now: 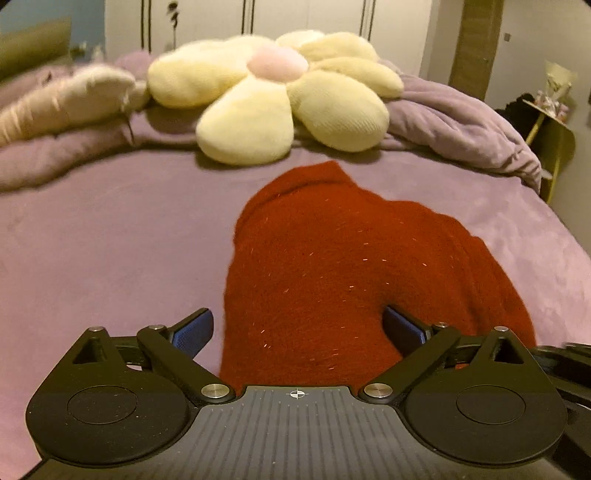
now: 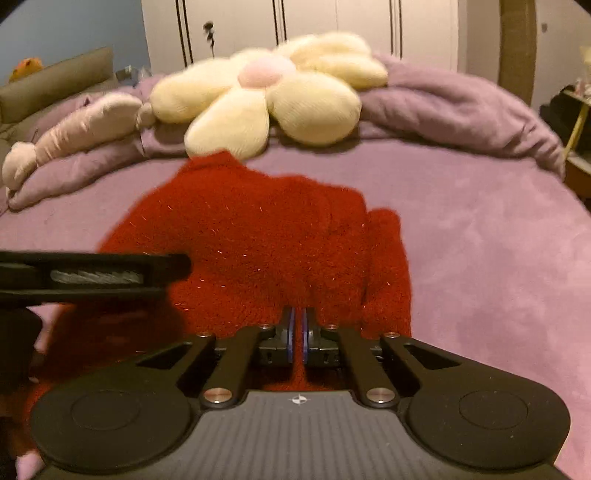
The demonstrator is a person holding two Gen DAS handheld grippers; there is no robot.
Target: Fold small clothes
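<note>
A red knitted garment [image 1: 332, 277] lies on the purple bed cover [image 1: 110, 240], bunched and partly folded, w/ small shiny threads in the knit. In the left wrist view it fills the centre and runs down to 6 o'clock, under the left gripper [image 1: 297, 328]. This gripper has its jaws spread wide; the blue pads [image 1: 194, 334] stand one on each side of the garment's near part, and no pad presses on the cloth. In the right wrist view the same garment [image 2: 258, 240] sits at centre, reaching toward 9 o'clock. The right gripper [image 2: 297, 332] is closed, the two pads almost touching w/ only a thin gap. The pads are low over the garment's near edge, but I cannot tell if any cloth is pinched between them. At 9 o'clock of this view a black part of the left gripper [image 2: 92, 275] comes in from the edge, above the red cloth. At 12 o'clock in both views a cream flower-shaped cushion [image 1: 273, 92] w/ a pink centre rests on a rumpled purple blanket [image 1: 461, 114]; its nearest petal is just beside the garment's far tip. A pale pink pillow [image 2: 81, 136] lies at approx. 10 o'clock. White wardrobe doors [image 2: 295, 26] stand behind the bed.
</note>
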